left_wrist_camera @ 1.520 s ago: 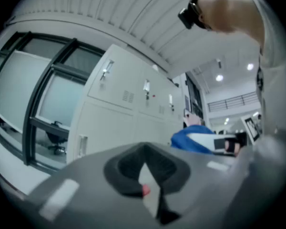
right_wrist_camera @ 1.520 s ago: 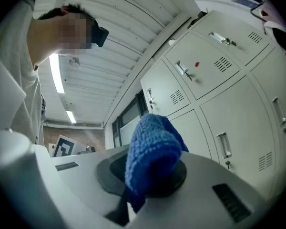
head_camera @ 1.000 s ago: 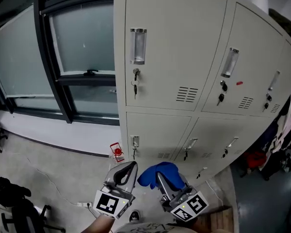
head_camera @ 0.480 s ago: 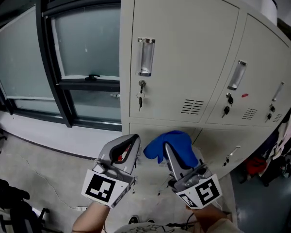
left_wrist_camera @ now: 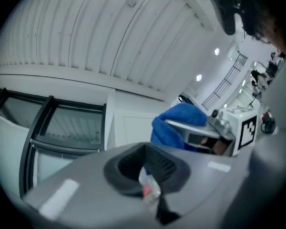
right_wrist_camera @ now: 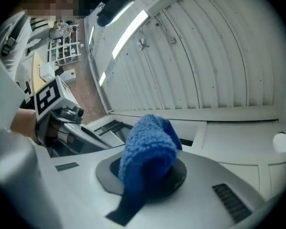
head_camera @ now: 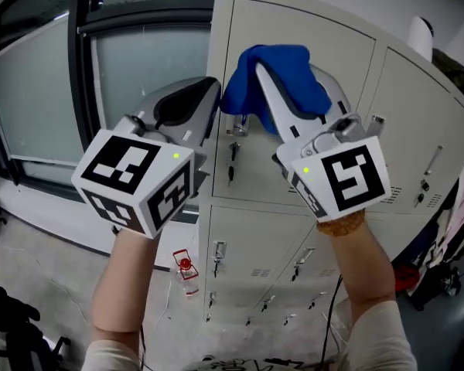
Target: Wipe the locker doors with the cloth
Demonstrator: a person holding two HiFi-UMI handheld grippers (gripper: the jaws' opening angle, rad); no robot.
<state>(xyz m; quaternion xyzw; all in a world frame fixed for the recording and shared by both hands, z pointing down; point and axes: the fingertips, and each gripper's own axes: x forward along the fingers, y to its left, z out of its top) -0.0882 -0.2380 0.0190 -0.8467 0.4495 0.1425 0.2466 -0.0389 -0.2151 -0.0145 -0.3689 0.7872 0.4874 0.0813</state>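
Observation:
The beige lockers (head_camera: 257,185) fill the middle and right of the head view, with keys hanging in the top left door's lock (head_camera: 232,154). My right gripper (head_camera: 290,74) is raised in front of that door's upper part, shut on a bunched blue cloth (head_camera: 255,83). In the right gripper view the blue cloth (right_wrist_camera: 148,147) sticks out between the jaws of the right gripper (right_wrist_camera: 143,173). My left gripper (head_camera: 201,99) is held up just left of it, jaws together with nothing in them. The left gripper view shows the left gripper (left_wrist_camera: 145,175) below and the cloth (left_wrist_camera: 174,123) beyond.
A dark-framed window (head_camera: 46,107) stands left of the lockers. A small red object (head_camera: 185,265) sits on the floor by the locker base. A black chair (head_camera: 8,315) is at the lower left. Clothes (head_camera: 458,230) hang at the right, and a white roll (head_camera: 421,29) lies on top.
Both grippers have risen from beside the lower doors to the top left door's height, and now look much larger. The cloth has stayed in the right gripper.

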